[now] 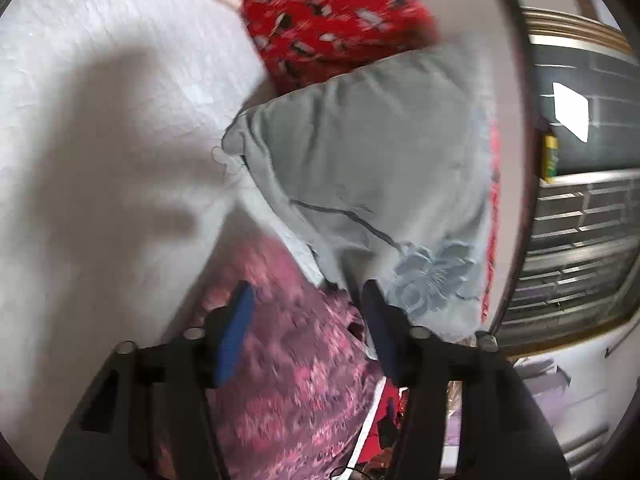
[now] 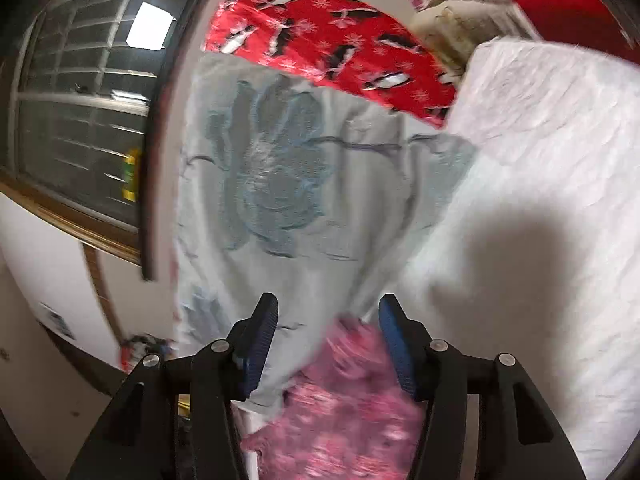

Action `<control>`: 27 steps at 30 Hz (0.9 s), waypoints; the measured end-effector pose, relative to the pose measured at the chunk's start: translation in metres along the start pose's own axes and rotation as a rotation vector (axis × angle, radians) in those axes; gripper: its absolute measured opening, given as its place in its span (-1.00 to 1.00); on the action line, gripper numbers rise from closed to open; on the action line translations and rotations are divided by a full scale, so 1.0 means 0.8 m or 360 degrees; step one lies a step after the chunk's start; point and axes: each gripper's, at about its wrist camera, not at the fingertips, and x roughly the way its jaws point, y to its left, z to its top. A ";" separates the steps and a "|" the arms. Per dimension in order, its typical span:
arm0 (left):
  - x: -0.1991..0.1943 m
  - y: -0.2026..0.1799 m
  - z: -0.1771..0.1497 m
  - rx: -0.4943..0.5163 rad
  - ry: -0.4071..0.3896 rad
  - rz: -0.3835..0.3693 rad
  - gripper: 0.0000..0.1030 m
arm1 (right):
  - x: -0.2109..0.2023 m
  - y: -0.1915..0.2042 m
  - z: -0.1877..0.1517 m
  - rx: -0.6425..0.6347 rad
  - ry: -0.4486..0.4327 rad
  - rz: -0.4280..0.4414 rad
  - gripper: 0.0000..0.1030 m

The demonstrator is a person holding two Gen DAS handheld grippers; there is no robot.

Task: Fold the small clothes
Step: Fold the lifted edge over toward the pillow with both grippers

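Observation:
A pink flowered garment [image 1: 288, 380] lies bunched on the white bed sheet [image 1: 100, 120], under and between the blue pads of my left gripper [image 1: 307, 287], whose jaws stand apart without pressing on it. In the right wrist view the same pink garment [image 2: 344, 412] lies between the spread fingers of my right gripper [image 2: 330, 301], nearer the right pad, and is not pinched. Just beyond both grippers lies a pale grey-blue cloth with an embroidered flower [image 1: 360, 160] [image 2: 280, 184]. Both views are motion-blurred.
A red cloth with black-and-white figures [image 1: 328, 12] [image 2: 332, 48] lies past the grey-blue one. The white sheet [image 2: 540, 160] spreads to one side. A barred window [image 1: 580, 220] [image 2: 80, 100] with a yellow-green bottle [image 2: 131, 176] on its sill borders the bed. Cream bedding [image 2: 460, 20] is piled at the far end.

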 end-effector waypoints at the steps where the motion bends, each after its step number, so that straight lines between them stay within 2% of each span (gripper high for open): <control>1: -0.009 -0.002 -0.015 0.0020 -0.0009 -0.0019 0.08 | 0.004 0.004 -0.004 -0.0061 0.0055 -0.0071 0.08; 3: -0.020 0.000 -0.048 0.0036 -0.0012 -0.0048 0.08 | 0.020 0.013 -0.019 -0.0224 0.0184 -0.0231 0.08; 4: -0.021 0.003 -0.066 0.0035 -0.0016 -0.0046 0.08 | 0.027 0.013 -0.024 -0.0269 0.0226 -0.0269 0.08; 6: -0.014 0.008 -0.091 0.0037 0.0000 0.0019 0.08 | 0.049 0.020 -0.039 -0.0360 0.0296 -0.0356 0.08; 8: 0.002 0.008 -0.109 0.0093 0.0017 0.0160 0.08 | 0.068 0.030 -0.052 -0.0439 0.0325 -0.0426 0.01; 10: 0.010 -0.001 -0.121 0.0231 -0.0011 0.0315 0.08 | 0.078 0.051 -0.064 -0.0545 0.0352 -0.0417 -0.91; 11: 0.010 -0.003 -0.125 0.0290 -0.0034 0.0356 0.08 | 0.078 0.064 -0.066 -0.0615 0.0337 -0.0397 -0.96; 12: 0.012 -0.008 -0.130 0.0381 -0.0083 0.0418 0.10 | 0.070 0.076 -0.067 -0.0689 0.0258 -0.0386 -0.96; 14: 0.023 -0.011 -0.135 0.0480 -0.0116 0.0550 0.10 | 0.059 0.074 -0.056 -0.0680 0.0153 -0.0440 -0.96; 15: 0.032 -0.011 -0.131 0.0497 -0.0106 0.0603 0.10 | 0.062 0.057 -0.048 -0.0609 0.0166 -0.0523 -0.96; 16: 0.038 -0.012 -0.127 0.0511 -0.0095 0.0633 0.10 | 0.072 0.034 -0.042 -0.0533 0.0252 -0.0642 -0.96; 18: 0.037 -0.010 -0.117 0.0465 -0.0098 0.0619 0.10 | 0.073 0.014 -0.042 -0.0497 0.0315 -0.0811 -0.97; 19: 0.031 -0.010 -0.112 0.0431 -0.0118 0.0550 0.10 | 0.060 0.013 -0.043 -0.0488 0.0271 -0.0732 -0.85; 21: 0.023 -0.013 -0.112 0.0435 -0.0147 0.0507 0.10 | 0.035 0.014 -0.046 -0.0447 0.0195 -0.0572 -0.79; 23: 0.020 -0.019 -0.116 0.0484 -0.0163 0.0526 0.10 | 0.029 0.014 -0.053 -0.0415 0.0214 -0.0460 -0.35; 24: 0.024 -0.021 -0.119 0.0502 -0.0154 0.0534 0.10 | 0.030 0.010 -0.057 -0.0408 0.0259 -0.0445 0.03; 25: 0.029 -0.022 -0.121 0.0522 -0.0131 0.0545 0.10 | 0.035 0.008 -0.062 -0.0408 0.0300 -0.0463 0.06; 26: 0.034 -0.024 -0.124 0.0536 -0.0113 0.0568 0.10 | 0.042 0.005 -0.071 -0.0420 0.0356 -0.0479 0.00; 27: 0.038 -0.026 -0.125 0.0553 -0.0111 0.0595 0.10 | 0.047 0.010 -0.079 -0.0467 0.0396 -0.0471 -0.53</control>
